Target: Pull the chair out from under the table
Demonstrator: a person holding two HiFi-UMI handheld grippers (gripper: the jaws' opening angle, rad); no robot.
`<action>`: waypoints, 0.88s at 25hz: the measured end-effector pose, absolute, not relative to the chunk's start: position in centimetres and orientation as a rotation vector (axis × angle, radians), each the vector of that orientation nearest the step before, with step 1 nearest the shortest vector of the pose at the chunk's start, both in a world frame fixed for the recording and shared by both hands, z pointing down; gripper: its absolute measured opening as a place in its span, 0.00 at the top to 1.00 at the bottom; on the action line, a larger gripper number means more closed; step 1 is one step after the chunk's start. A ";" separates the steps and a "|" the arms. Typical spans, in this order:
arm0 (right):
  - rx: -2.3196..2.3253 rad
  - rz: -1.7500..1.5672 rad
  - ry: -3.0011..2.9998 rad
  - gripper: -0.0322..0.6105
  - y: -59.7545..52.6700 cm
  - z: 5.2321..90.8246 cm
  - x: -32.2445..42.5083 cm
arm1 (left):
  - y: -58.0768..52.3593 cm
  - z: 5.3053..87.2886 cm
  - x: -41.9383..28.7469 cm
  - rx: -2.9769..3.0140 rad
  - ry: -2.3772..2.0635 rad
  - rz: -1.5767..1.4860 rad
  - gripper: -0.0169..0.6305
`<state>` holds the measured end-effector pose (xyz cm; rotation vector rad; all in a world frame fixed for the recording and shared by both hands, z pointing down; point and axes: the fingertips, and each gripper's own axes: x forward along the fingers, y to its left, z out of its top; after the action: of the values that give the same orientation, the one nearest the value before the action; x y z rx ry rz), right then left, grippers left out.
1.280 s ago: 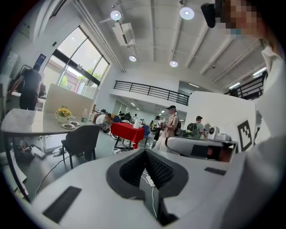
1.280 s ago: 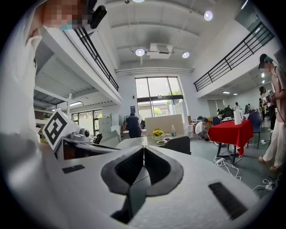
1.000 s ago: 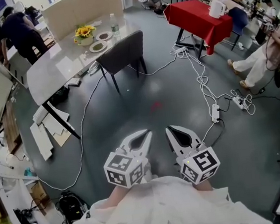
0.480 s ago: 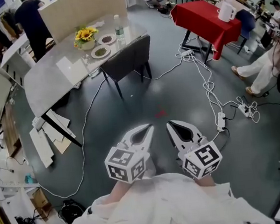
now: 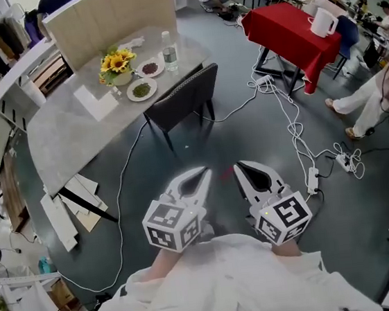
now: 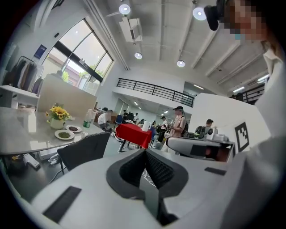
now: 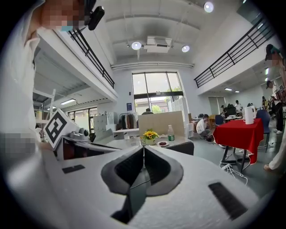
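Well short of the chair, left gripper, right gripper, both closed, empty

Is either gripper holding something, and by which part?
Nothing is held: the left gripper and the right gripper are shut and empty, short of the chair.

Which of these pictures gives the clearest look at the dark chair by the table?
The head view: from above it shows the chair, backrest and legs, at the table's edge. The left gripper view shows its backrest from the side; the right gripper view shows only a sliver.
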<state>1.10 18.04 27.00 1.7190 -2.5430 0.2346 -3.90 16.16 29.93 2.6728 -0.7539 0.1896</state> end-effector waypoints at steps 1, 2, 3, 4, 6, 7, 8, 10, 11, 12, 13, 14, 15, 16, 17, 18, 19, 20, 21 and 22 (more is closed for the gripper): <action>1.725 0.239 -2.539 0.95 17.3 27.1 1.1 | 15.3 30.1 -3.9 2.682 -0.752 0.207 0.95; 1.730 0.248 -2.533 0.95 16.6 27.3 1.1 | 14.4 30.4 -4.0 2.692 -0.754 0.229 0.95; 1.734 0.262 -2.527 0.94 15.9 27.6 1.2 | 13.5 30.6 -4.1 2.699 -0.758 0.249 0.95; 1.736 0.278 -2.519 0.95 15.5 28.0 1.3 | 12.8 30.8 -4.2 2.701 -0.764 0.262 0.95; 1.738 0.309 -2.503 0.95 14.6 28.7 1.4 | 11.5 31.1 -4.7 2.690 -0.777 0.269 0.95; 1.737 0.321 -2.498 0.95 14.1 29.0 1.5 | 10.9 31.3 -4.8 2.680 -0.785 0.266 0.95; 1.733 0.332 -2.497 0.94 13.6 29.1 1.5 | 10.3 31.4 -4.9 2.668 -0.791 0.263 0.95; 1.720 0.343 -2.498 0.94 12.4 29.2 1.4 | 9.3 31.7 -4.9 2.645 -0.796 0.257 0.95; 1.712 0.345 -2.500 0.95 11.9 29.3 1.4 | 8.9 31.9 -4.8 2.636 -0.797 0.255 0.95; 1.706 0.345 -2.502 0.94 11.3 29.5 1.5 | 8.4 32.1 -4.7 2.630 -0.798 0.254 0.95; 1.700 0.346 -2.506 0.94 10.6 29.7 1.5 | 7.8 32.4 -4.6 2.625 -0.799 0.255 0.95; 1.693 0.348 -2.511 0.95 9.8 29.9 1.6 | 7.2 32.6 -4.5 2.620 -0.802 0.256 0.95; 1.685 0.350 -2.515 0.94 9.0 30.2 1.6 | 6.5 32.9 -4.4 2.616 -0.806 0.258 0.95; 1.677 0.352 -2.519 0.95 8.2 30.3 1.6 | 5.7 33.0 -4.3 2.613 -0.810 0.260 0.95; 1.670 0.353 -2.522 0.94 7.3 30.4 1.6 | 4.8 33.1 -4.2 2.610 -0.814 0.261 0.95; 1.663 0.352 -2.524 0.95 6.4 30.4 1.7 | 3.8 33.1 -4.1 2.609 -0.819 0.262 0.95; 1.658 0.351 -2.526 0.95 5.4 30.3 1.9 | 2.9 33.0 -3.9 2.609 -0.824 0.262 0.95; 1.655 0.350 -2.528 0.94 4.4 30.2 2.1 | 1.9 32.9 -3.7 2.609 -0.831 0.261 0.95; 1.651 0.350 -2.531 0.94 3.3 30.2 2.4 | 0.8 32.8 -3.5 2.608 -0.840 0.260 0.95; 1.647 0.351 -2.535 0.95 2.2 30.2 2.7 | -0.3 32.8 -3.3 2.604 -0.849 0.257 0.95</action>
<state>2.72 2.18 30.15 1.6466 -2.5350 0.3505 -3.32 -0.30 32.81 2.6044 -0.8488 0.2567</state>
